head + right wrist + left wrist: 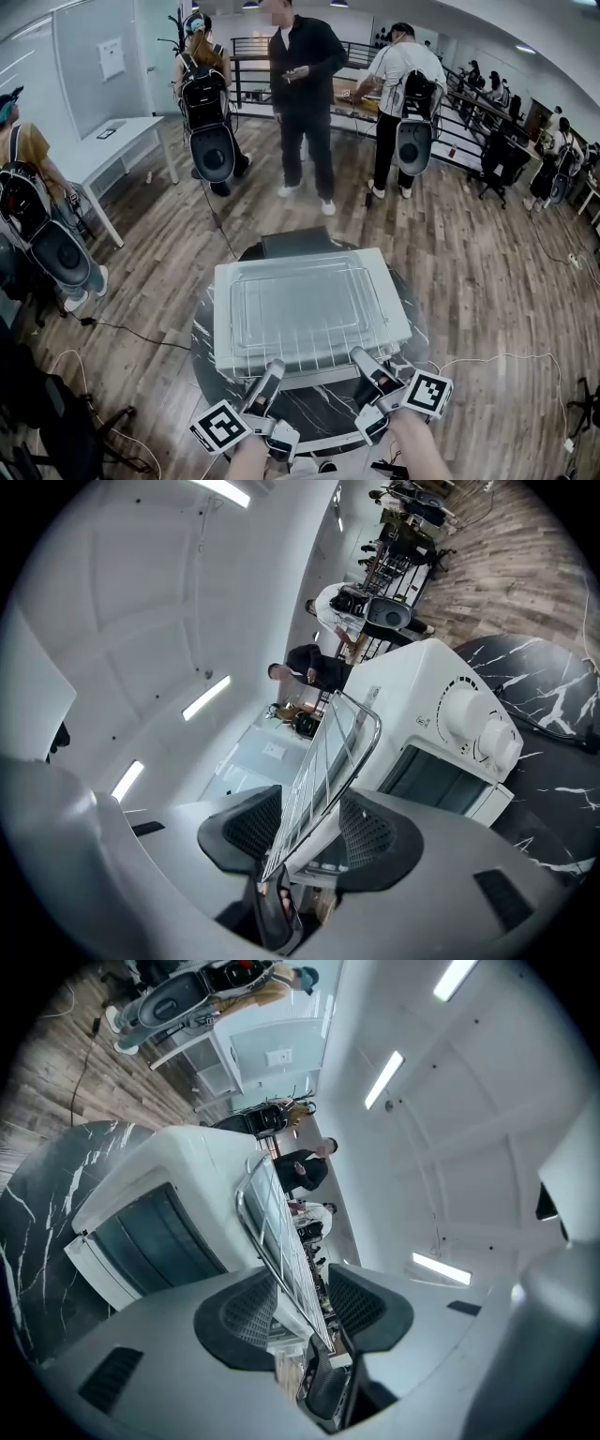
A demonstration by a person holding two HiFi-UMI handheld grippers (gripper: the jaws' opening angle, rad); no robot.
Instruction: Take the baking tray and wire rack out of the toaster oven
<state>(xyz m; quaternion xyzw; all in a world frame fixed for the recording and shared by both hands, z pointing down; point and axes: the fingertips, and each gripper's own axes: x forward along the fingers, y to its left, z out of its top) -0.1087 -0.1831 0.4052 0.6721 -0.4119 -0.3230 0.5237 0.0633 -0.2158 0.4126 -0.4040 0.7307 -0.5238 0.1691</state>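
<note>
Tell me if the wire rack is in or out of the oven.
Out: the wire rack lies flat on top of the toaster oven.

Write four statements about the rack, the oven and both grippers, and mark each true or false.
1. The wire rack lies on top of the toaster oven. True.
2. The left gripper is clamped shut on nothing. False: its jaws stand apart, with the rack's edge between them.
3. The oven stands on a white desk. False: it stands on a dark marbled table.
4. The right gripper has its jaws apart around the rack's edge. True.
</note>
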